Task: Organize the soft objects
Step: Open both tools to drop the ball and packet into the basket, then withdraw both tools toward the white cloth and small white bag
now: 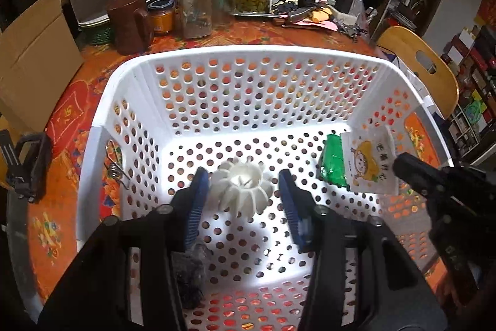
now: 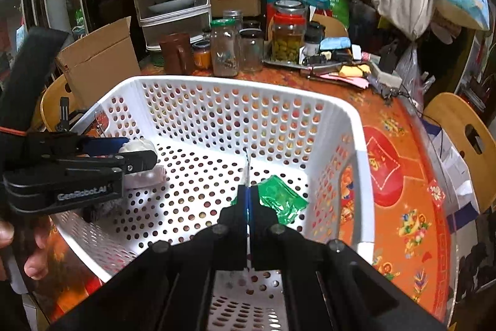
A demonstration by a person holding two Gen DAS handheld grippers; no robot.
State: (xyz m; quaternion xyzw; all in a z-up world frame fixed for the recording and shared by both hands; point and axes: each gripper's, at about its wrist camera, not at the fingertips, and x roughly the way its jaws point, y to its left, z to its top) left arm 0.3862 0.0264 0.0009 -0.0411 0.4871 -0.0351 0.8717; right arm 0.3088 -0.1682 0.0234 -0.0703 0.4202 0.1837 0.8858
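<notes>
Over the white basket (image 1: 102, 126), the left gripper (image 1: 243, 186) stands spread around the white ribbed piece (image 1: 241, 187), clear of both pads, while the right gripper (image 2: 248, 194), at three o'clock, pinches a white packet (image 1: 370, 162) edge-on

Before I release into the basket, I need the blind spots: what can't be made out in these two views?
- Dark fuzzy item, left wrist view: mostly behind the left claw; unidentifiable.
- Cartoon packet, right wrist view: edge-on in the shut right claw; face unseen.
- Green pack, right wrist view: partly behind that claw; print too small.
</notes>
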